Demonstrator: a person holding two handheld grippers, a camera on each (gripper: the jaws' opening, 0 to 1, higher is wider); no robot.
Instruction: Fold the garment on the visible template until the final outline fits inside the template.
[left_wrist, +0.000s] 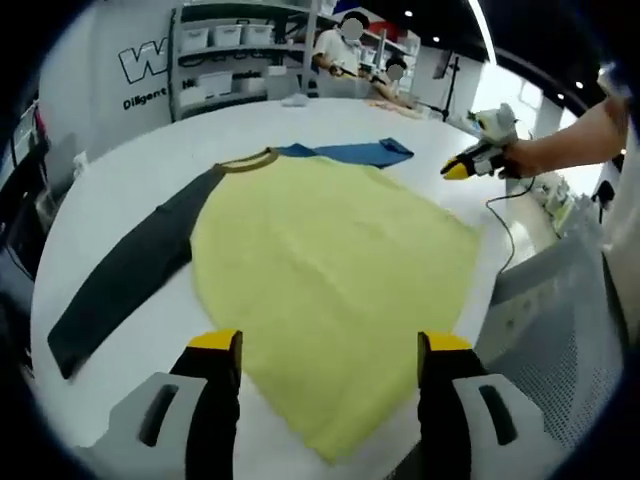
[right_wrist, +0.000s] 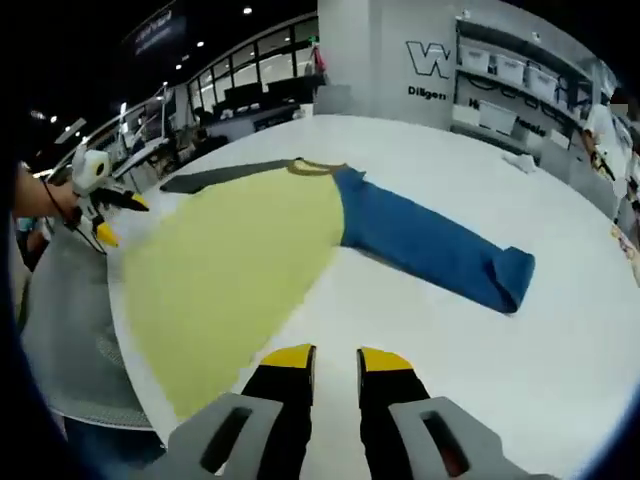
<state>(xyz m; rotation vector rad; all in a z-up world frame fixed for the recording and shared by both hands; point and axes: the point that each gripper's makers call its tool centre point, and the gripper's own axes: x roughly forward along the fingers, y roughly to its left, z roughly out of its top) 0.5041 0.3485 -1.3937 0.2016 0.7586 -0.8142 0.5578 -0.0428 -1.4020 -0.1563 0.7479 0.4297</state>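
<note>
Presently the yellow long-sleeved shirt (left_wrist: 330, 280) lies flat and unfolded on the white table (left_wrist: 130, 170), dark grey sleeve (left_wrist: 125, 275) and blue sleeve (right_wrist: 430, 245) spread to opposite sides. No template outline can be made out, possibly hidden by the cloth. Judgement: begin by folding one sleeve across the body, gripping near the cuff and laying it flat without dragging the body. Left gripper (left_wrist: 330, 350) hovers over the hem, jaws wide, holding nothing. Right gripper (right_wrist: 335, 358) hovers above bare table beside the shirt, jaws narrowly parted, empty.
</note>
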